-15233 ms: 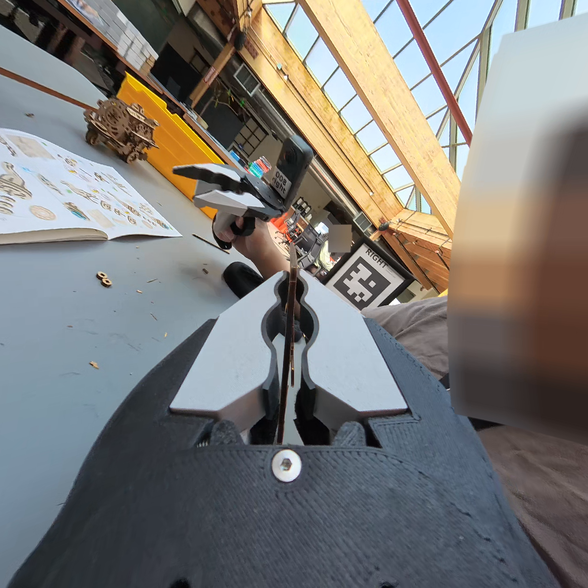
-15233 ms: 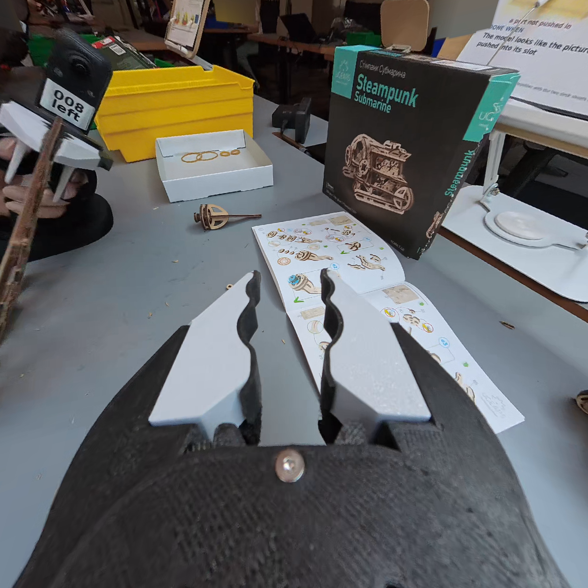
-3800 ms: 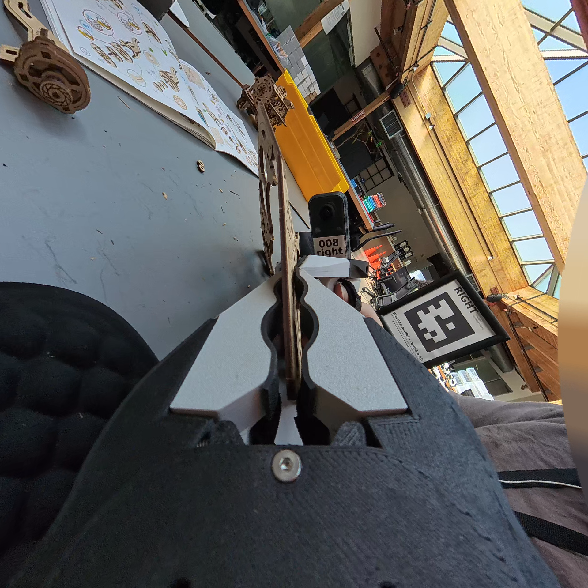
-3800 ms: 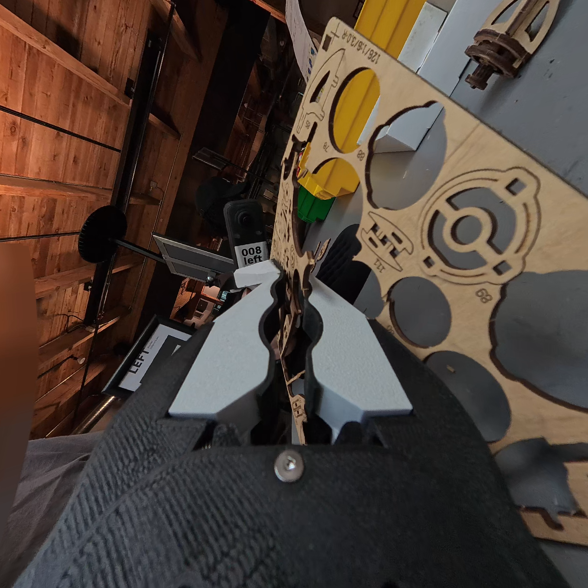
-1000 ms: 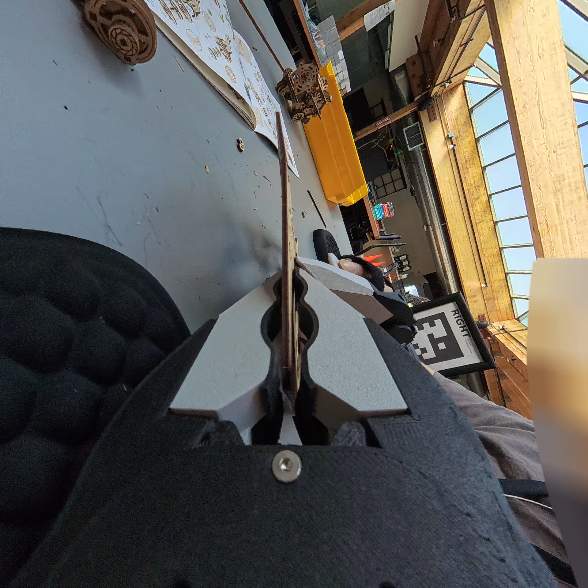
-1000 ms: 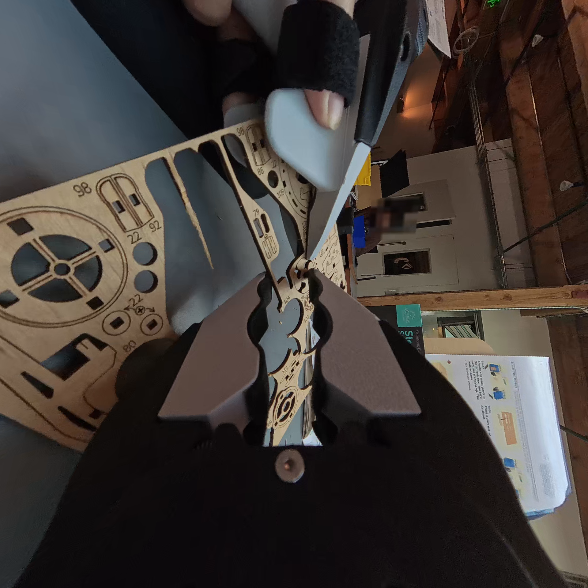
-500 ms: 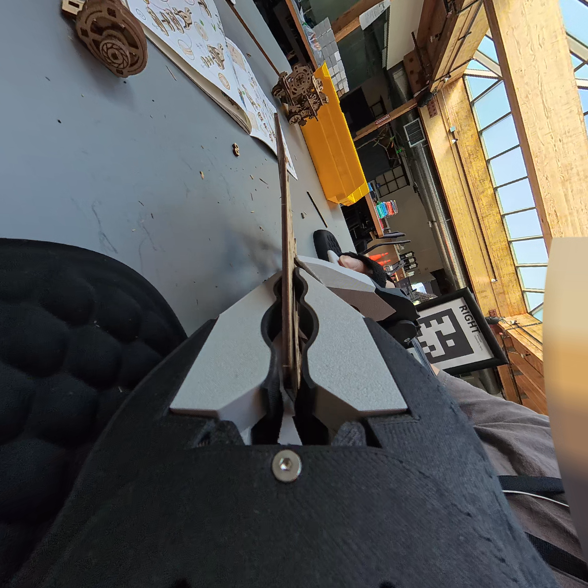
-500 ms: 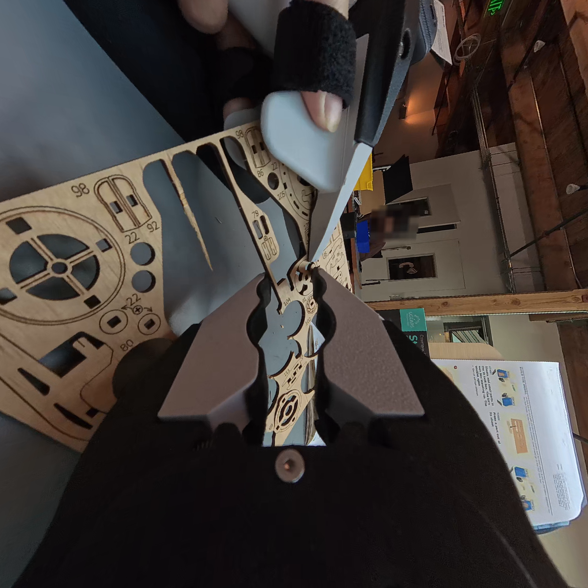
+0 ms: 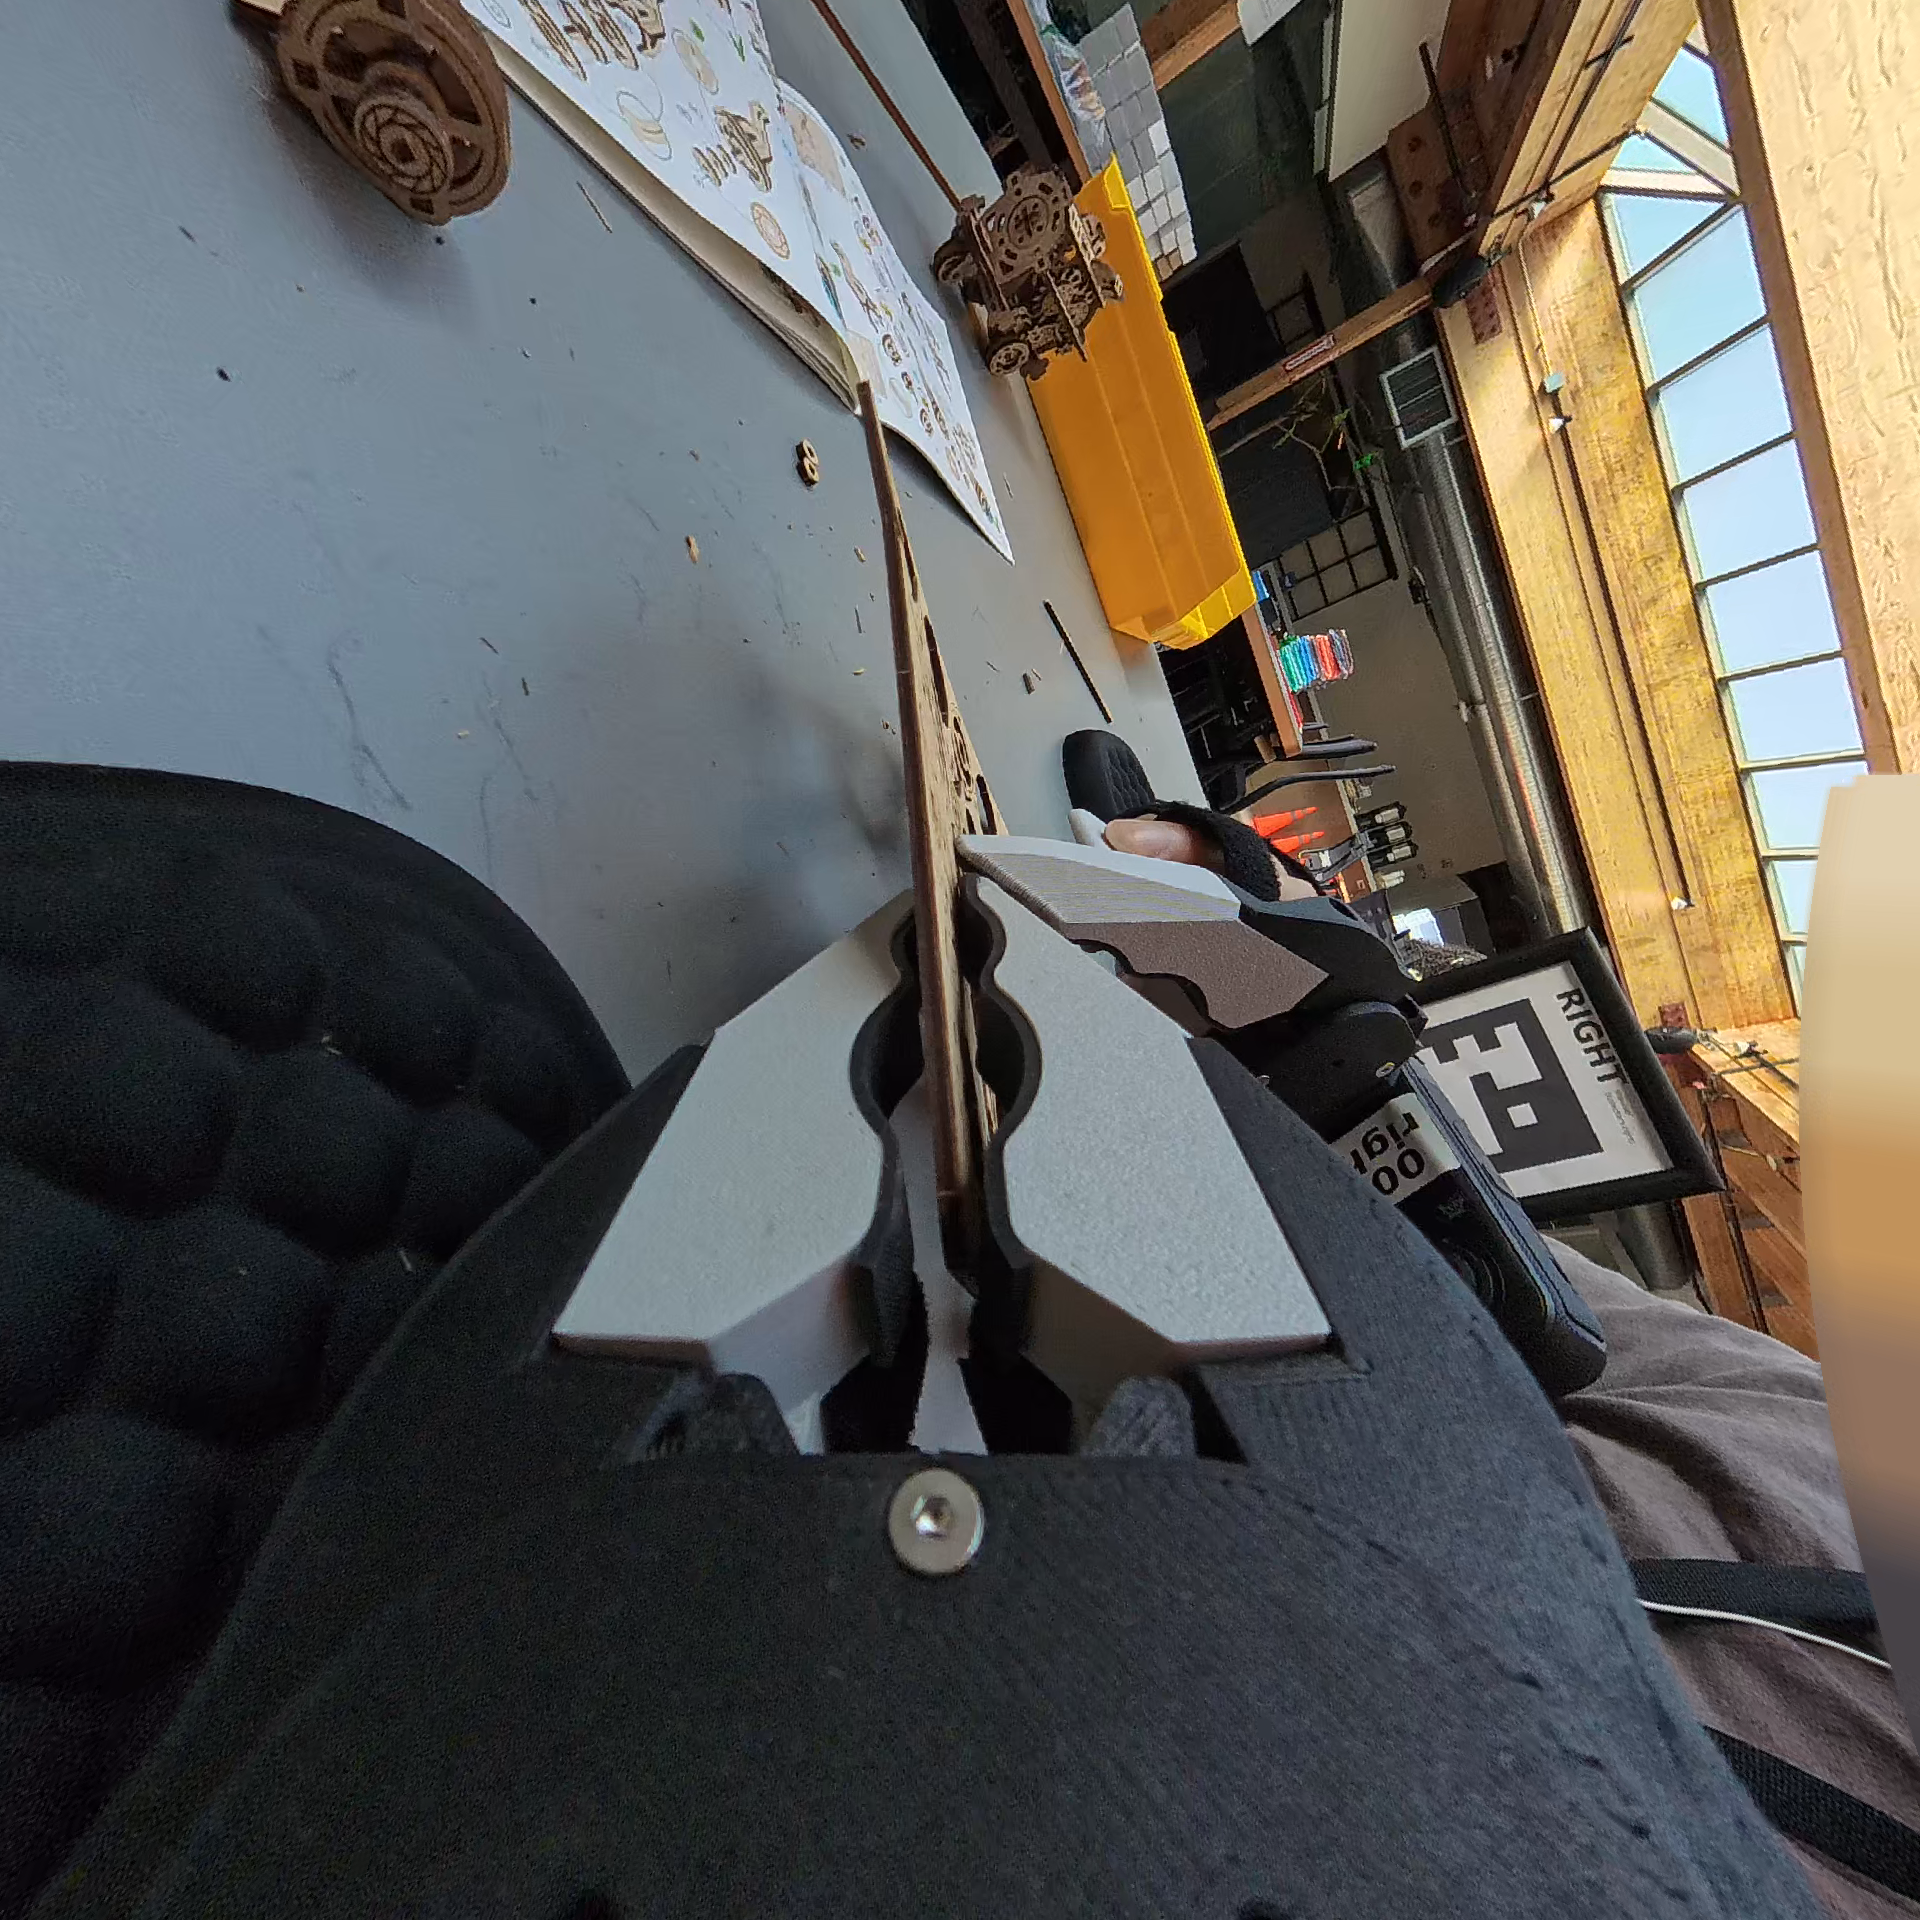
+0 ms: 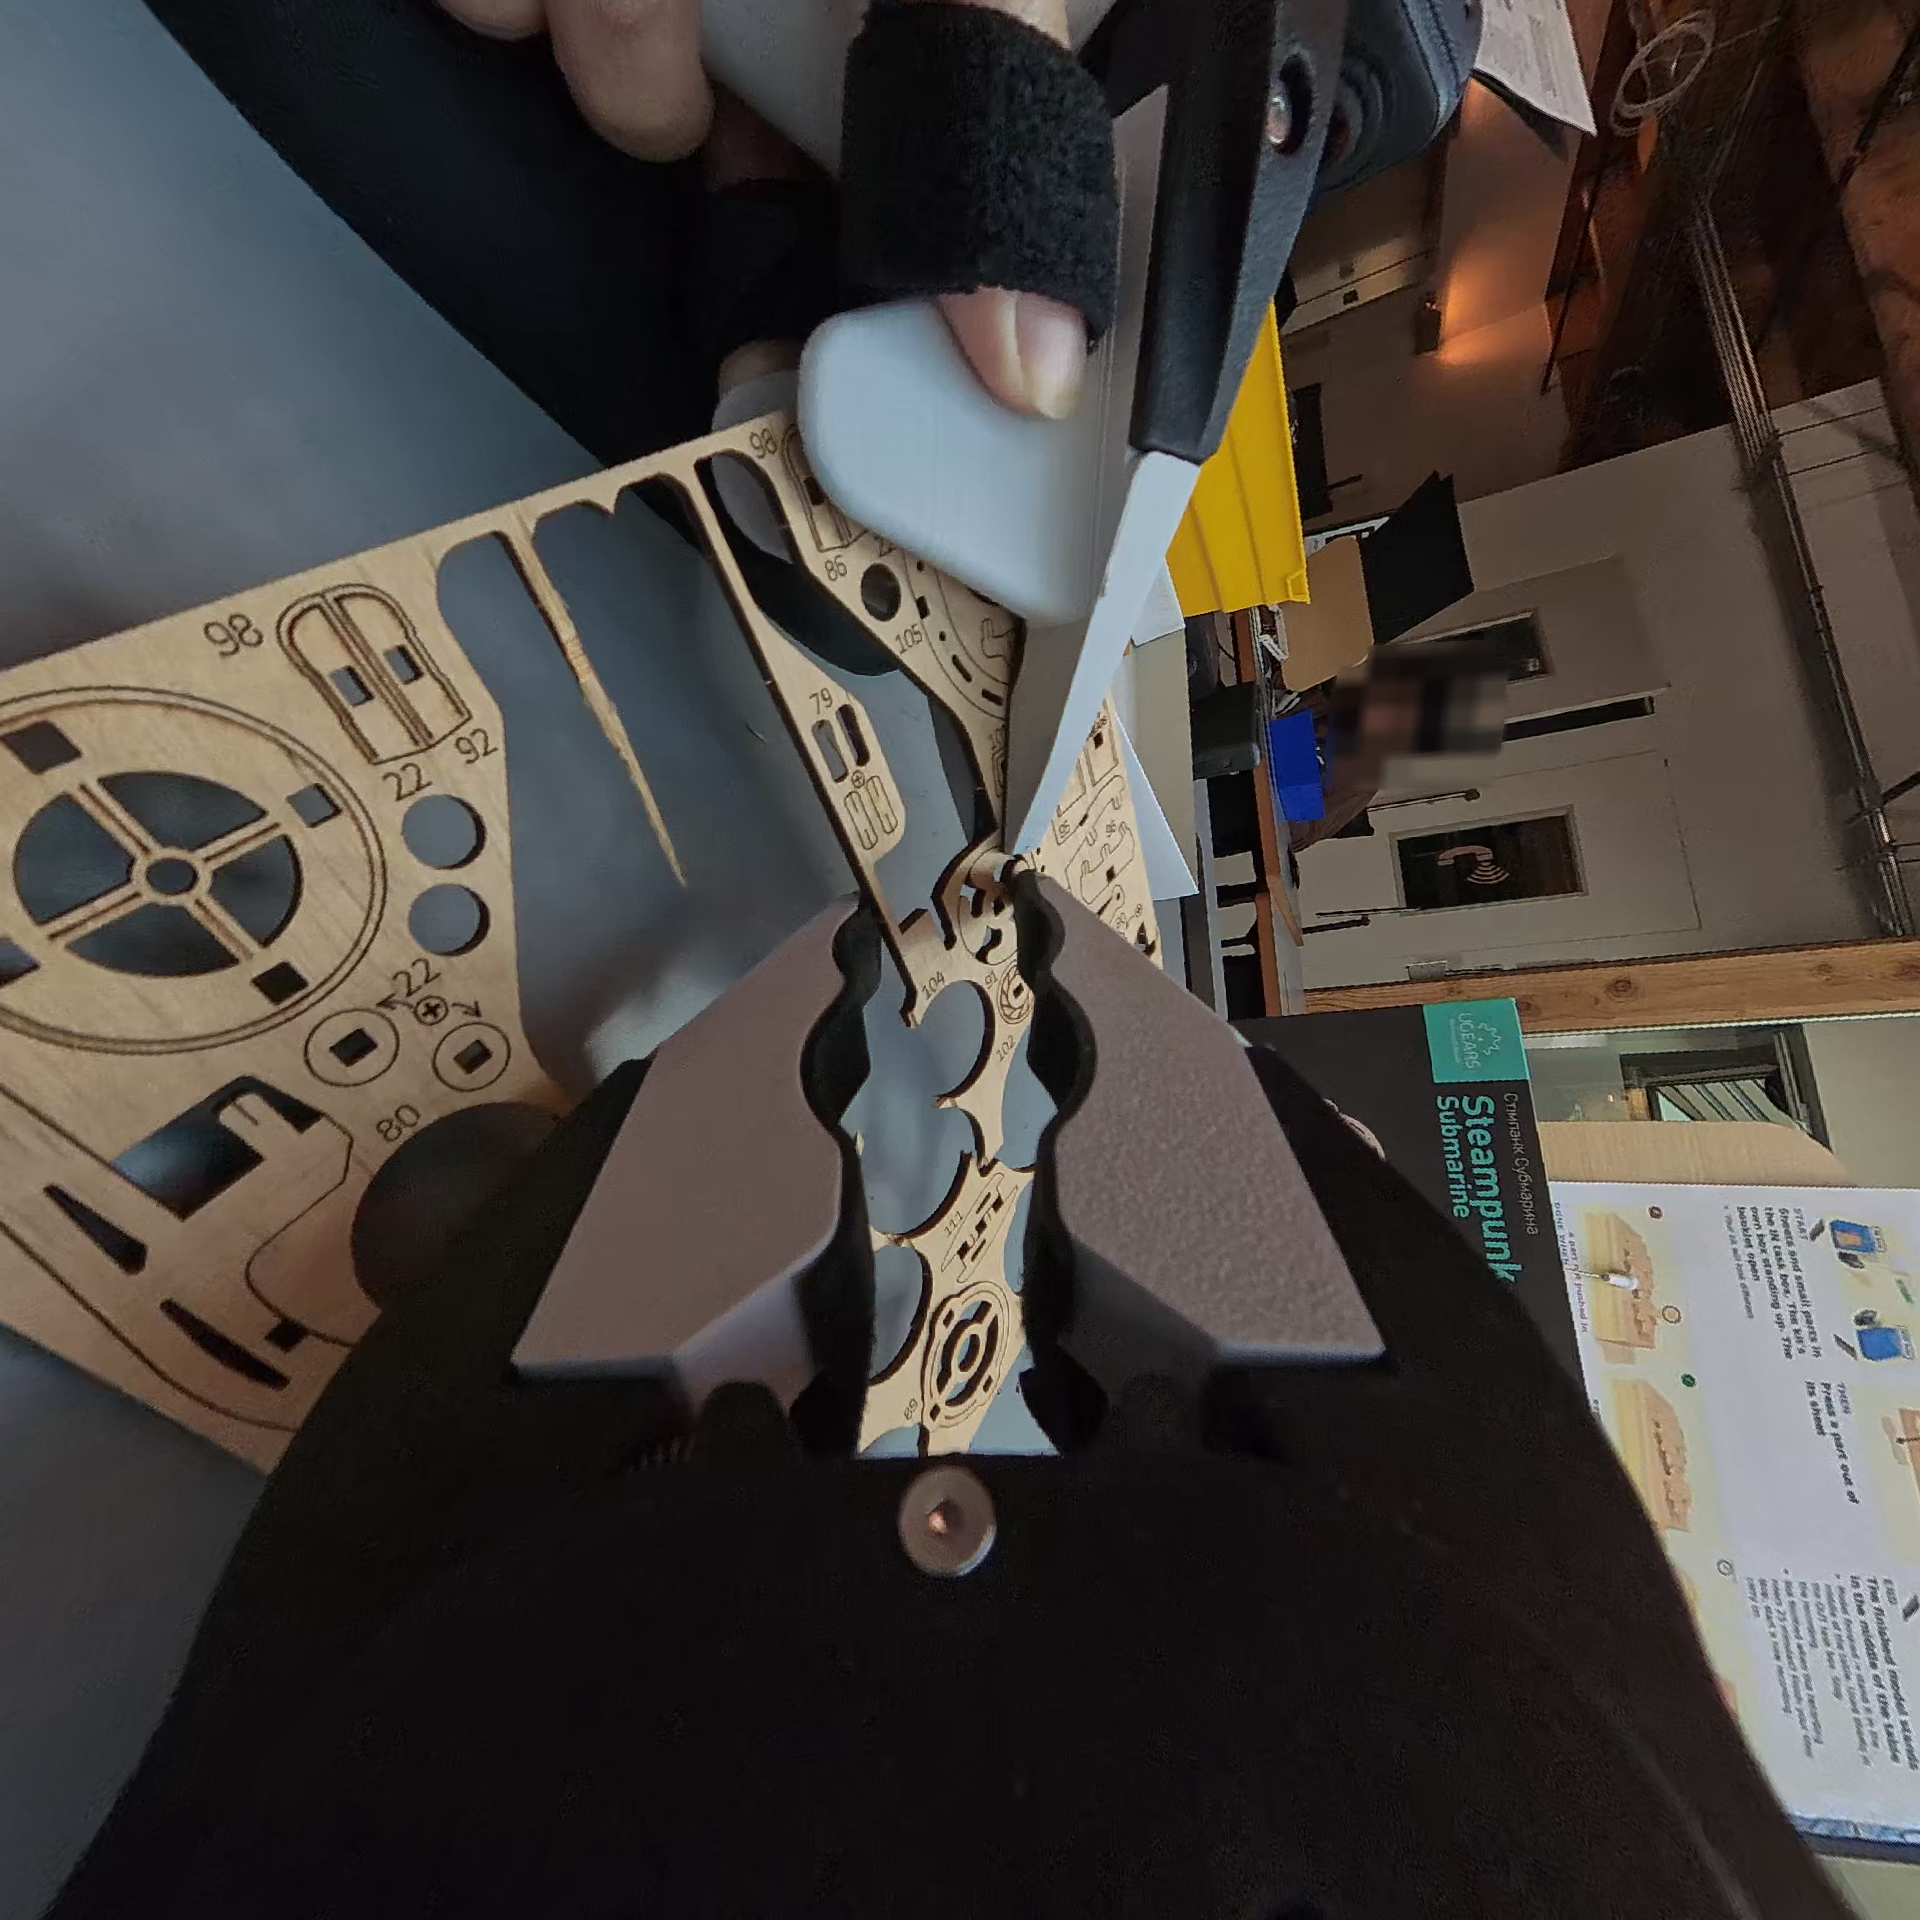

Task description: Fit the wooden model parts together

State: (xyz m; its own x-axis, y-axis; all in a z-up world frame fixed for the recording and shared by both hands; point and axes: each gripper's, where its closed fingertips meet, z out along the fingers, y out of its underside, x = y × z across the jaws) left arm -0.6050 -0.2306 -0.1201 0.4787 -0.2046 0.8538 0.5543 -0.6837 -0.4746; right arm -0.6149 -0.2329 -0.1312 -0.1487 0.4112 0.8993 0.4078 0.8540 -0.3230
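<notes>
Evidently, my left tool clamped the thin plywood parts sheet edge-on above the desk while my right tool, narrowly parted, straddled a brittle-looking small part.

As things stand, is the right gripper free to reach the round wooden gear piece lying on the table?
Probably not yet: the right gripper has its fingers astride the wooden parts sheet, which the left gripper clamps, and the gear piece lies beyond that sheet.

Wooden sheet runs off the left edge.
</notes>
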